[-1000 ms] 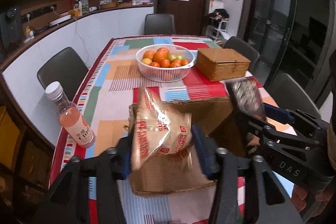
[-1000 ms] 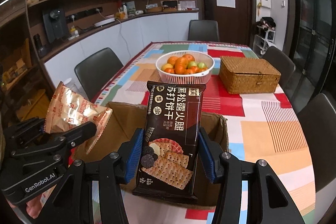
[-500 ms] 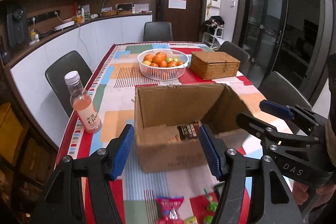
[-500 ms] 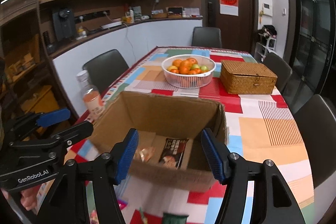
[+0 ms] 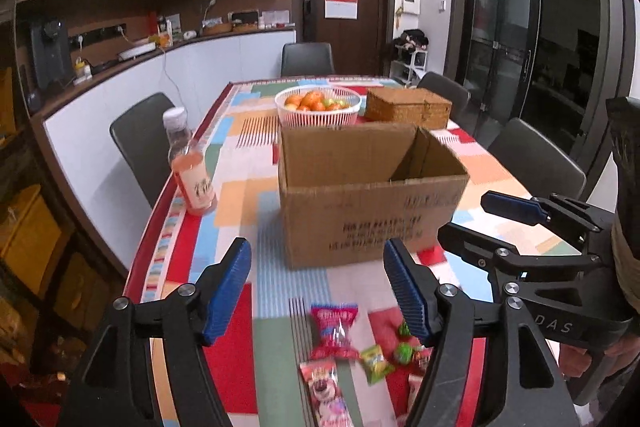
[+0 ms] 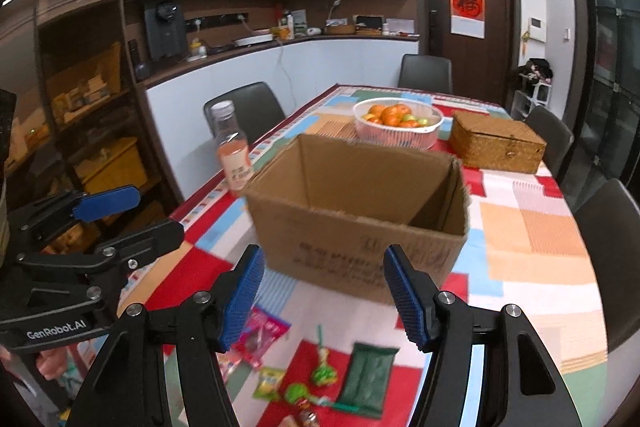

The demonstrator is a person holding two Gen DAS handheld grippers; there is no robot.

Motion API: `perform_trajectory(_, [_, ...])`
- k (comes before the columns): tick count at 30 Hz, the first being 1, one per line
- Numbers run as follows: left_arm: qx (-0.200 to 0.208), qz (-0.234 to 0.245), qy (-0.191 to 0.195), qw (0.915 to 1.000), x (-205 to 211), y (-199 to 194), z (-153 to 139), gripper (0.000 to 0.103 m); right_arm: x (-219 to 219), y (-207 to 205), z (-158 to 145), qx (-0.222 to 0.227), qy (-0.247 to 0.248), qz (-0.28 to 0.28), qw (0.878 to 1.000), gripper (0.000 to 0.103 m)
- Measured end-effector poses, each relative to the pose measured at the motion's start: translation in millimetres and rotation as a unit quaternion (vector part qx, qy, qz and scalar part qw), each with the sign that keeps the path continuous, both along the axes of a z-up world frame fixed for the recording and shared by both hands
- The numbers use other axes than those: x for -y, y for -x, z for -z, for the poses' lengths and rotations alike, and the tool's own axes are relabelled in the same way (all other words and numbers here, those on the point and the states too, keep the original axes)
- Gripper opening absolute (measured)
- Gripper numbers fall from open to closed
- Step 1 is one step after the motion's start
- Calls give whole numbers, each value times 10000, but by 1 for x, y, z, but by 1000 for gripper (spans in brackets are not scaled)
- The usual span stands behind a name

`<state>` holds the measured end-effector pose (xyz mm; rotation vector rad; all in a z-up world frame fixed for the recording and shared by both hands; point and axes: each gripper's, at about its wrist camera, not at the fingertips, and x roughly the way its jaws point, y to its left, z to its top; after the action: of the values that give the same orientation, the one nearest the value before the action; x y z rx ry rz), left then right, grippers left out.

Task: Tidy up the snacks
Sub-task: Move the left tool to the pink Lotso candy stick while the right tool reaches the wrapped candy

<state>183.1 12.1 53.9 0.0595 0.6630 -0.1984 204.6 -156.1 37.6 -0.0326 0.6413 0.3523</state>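
An open cardboard box (image 5: 368, 195) stands on the patchwork table; it also shows in the right wrist view (image 6: 360, 203). Its inside is hidden from both views. My left gripper (image 5: 318, 291) is open and empty, held in front of the box above loose snacks: a red candy packet (image 5: 334, 331), a green-yellow sweet (image 5: 376, 363) and small green candies (image 5: 402, 351). My right gripper (image 6: 324, 295) is open and empty, also in front of the box, above a dark green packet (image 6: 366, 375), a pink packet (image 6: 260, 341) and green candies (image 6: 322, 373).
A pink drink bottle (image 5: 190, 167) stands left of the box near the table's left edge. A white basket of oranges (image 5: 318, 107) and a wicker box (image 5: 408, 107) sit behind the box. Dark chairs (image 5: 536, 163) surround the table.
Both grippers let go of their snack packets into the box, then drew back and lower toward the table's near end. The loose snacks have come into view.
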Motion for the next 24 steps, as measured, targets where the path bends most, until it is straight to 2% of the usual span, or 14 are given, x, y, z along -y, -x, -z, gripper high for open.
perform_trajectory(7, [-394,-20,-77,9992,-3,18,27,68,-7,15,27,-420,107,-169,9989,63])
perform_trajectory(12, [-837,-35,-28,9965,-5,23,53,68,-10,20,46,-775,173,-304,9964,63])
perform_trajectory(24, [-1700,11,-68,9854,-6,35,110,68,-7,31,94,-1653,251,-177,9858,63])
